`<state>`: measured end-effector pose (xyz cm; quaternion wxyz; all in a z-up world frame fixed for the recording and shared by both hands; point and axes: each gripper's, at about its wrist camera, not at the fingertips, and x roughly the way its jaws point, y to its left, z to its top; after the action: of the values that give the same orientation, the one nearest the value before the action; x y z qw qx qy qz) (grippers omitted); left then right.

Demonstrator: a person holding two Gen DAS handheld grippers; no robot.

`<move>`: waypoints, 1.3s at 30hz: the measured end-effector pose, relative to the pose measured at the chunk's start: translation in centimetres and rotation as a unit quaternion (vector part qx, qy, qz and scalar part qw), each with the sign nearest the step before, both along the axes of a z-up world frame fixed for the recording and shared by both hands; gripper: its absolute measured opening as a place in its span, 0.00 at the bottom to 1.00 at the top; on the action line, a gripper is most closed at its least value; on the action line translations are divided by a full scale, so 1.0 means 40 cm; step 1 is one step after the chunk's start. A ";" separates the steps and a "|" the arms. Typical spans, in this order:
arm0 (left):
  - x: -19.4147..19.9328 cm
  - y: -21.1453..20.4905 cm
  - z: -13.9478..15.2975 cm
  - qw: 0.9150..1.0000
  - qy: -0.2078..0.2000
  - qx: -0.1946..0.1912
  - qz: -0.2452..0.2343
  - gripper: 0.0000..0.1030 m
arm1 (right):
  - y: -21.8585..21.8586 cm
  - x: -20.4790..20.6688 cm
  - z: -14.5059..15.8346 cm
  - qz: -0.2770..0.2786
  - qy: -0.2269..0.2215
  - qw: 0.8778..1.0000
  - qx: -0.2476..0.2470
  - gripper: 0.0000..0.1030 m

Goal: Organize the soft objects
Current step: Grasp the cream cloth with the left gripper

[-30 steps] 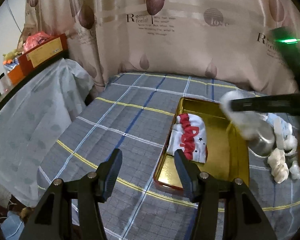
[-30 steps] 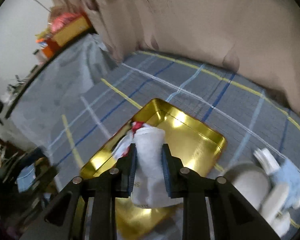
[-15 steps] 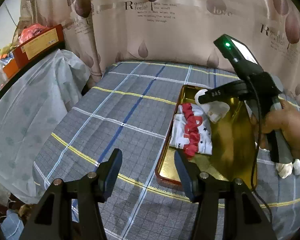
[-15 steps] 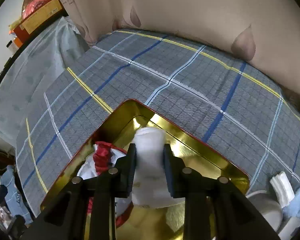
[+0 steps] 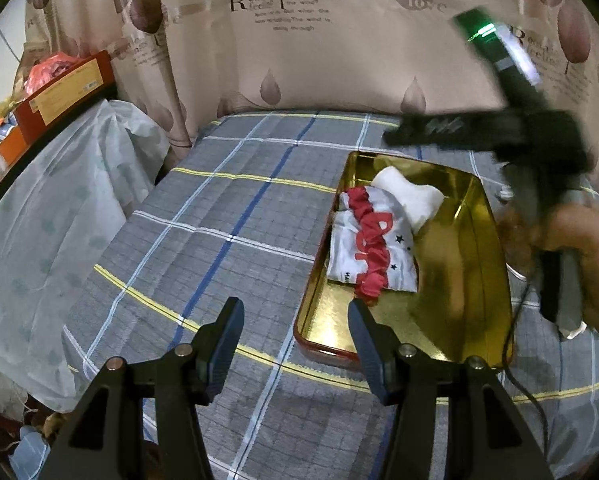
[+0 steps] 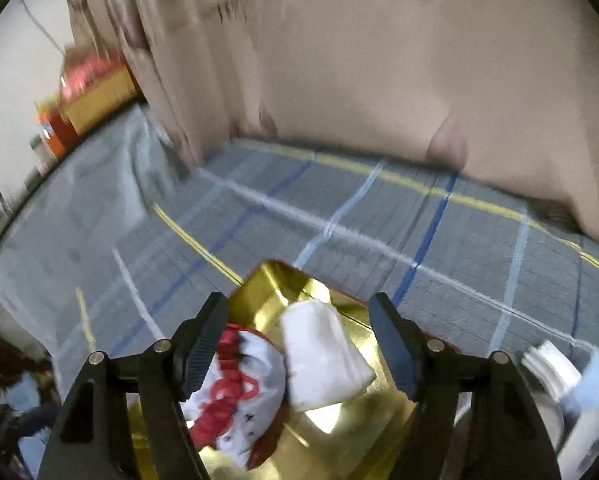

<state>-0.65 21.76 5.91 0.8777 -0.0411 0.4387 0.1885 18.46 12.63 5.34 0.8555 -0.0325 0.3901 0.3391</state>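
The left gripper (image 5: pixel 295 332) hangs with fingers spread over the plaid table (image 5: pixel 227 216), just beside the gold tray (image 5: pixel 487 248). In the tray a white rolled cloth (image 6: pixel 323 356) lies against a red-and-white garment (image 6: pixel 239 396). The right gripper (image 6: pixel 299 344) hovers above it, fingers spread wide on either side, apart from the cloth.

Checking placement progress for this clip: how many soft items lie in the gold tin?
2. A white cloth with red trim lies along the gold tin's left side; a plain white folded piece rests at its far end, overlapping the first. Smaller items beneath could be hidden.
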 end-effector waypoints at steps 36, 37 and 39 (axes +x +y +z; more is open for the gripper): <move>0.261 -0.500 -0.134 0.940 0.083 -0.243 -0.223 0.54 | -1.067 -0.421 -0.147 -0.321 -0.081 0.944 -0.006 0.96; 0.277 -0.500 -0.146 0.936 0.083 -0.262 -0.221 0.54 | -1.068 -0.423 -0.152 -0.319 -0.080 0.945 -0.005 0.96; 0.300 -0.506 -0.163 0.934 0.086 -0.270 -0.216 0.54 | -1.069 -0.422 -0.154 -0.314 -0.076 0.946 -0.002 0.95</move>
<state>11.35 1.53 -0.63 0.8117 -0.1649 0.5455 -0.1281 1.59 -30.11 -0.83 0.9455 0.0645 0.3152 0.0493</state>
